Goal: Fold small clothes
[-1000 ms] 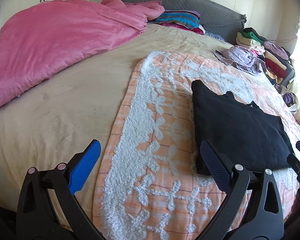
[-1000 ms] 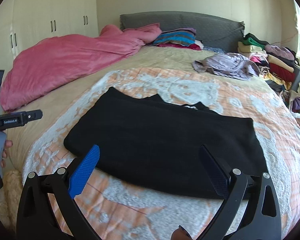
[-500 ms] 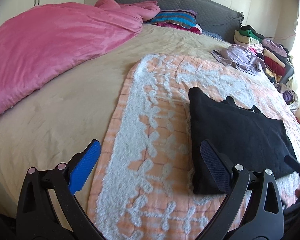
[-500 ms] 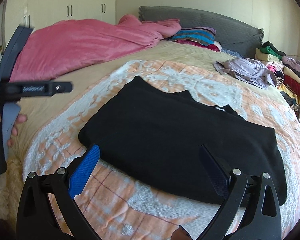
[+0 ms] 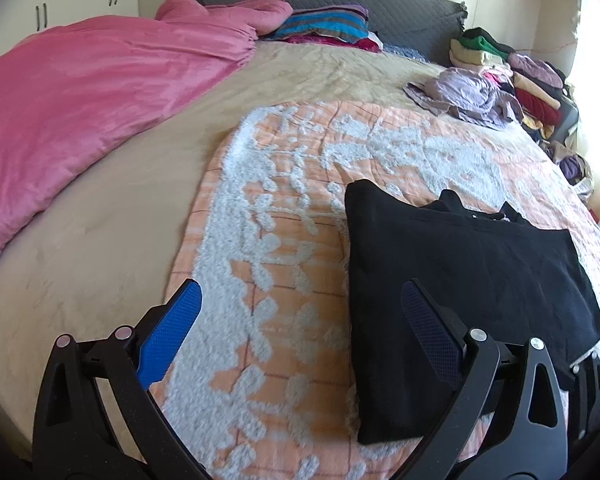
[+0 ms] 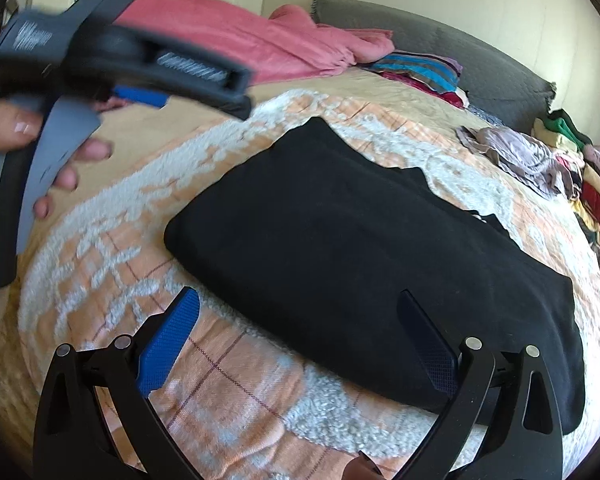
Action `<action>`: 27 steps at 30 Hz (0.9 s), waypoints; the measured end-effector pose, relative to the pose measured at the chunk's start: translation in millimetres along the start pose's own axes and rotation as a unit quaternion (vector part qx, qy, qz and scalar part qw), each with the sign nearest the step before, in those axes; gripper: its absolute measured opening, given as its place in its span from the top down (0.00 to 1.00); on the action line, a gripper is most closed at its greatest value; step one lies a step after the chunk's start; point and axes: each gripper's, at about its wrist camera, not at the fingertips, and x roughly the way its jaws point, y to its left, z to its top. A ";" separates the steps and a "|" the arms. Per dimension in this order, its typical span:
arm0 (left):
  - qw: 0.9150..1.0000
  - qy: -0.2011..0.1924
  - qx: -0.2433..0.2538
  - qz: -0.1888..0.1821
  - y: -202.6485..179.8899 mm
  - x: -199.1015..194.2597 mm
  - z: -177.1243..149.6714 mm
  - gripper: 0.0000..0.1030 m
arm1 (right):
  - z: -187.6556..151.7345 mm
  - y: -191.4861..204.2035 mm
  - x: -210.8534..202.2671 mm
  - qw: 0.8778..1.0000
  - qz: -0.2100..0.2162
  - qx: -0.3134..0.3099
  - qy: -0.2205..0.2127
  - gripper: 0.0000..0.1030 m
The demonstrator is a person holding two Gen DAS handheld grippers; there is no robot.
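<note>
The black garment (image 5: 464,280) lay folded flat on the orange-and-white patterned blanket (image 5: 284,208), which was spread over the beige bed sheet (image 5: 112,208). The left gripper (image 5: 300,320) hovered over the garment's left edge with its blue-padded fingers (image 5: 172,332) spread wide and nothing between them, and the right gripper (image 6: 300,332) hung at the near edge, likewise spread and holding nothing. Around them were a pink duvet (image 5: 100,80), striped pillows (image 5: 324,28), a grey headboard (image 5: 380,4) and a heap of clothes (image 5: 500,76) along the bed's far right side.
</note>
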 end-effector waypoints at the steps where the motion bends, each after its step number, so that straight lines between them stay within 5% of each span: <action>1: 1.000 0.002 0.004 0.000 -1.7 3.7 2.0 0.09 | -0.8 1.9 2.6 1.000 0.000 -0.004 0.003 0.04; 27: 0.998 0.058 -0.006 -0.015 -3.8 75.2 34.3 0.09 | 19.6 26.6 68.1 0.991 -0.082 -0.100 0.015 0.05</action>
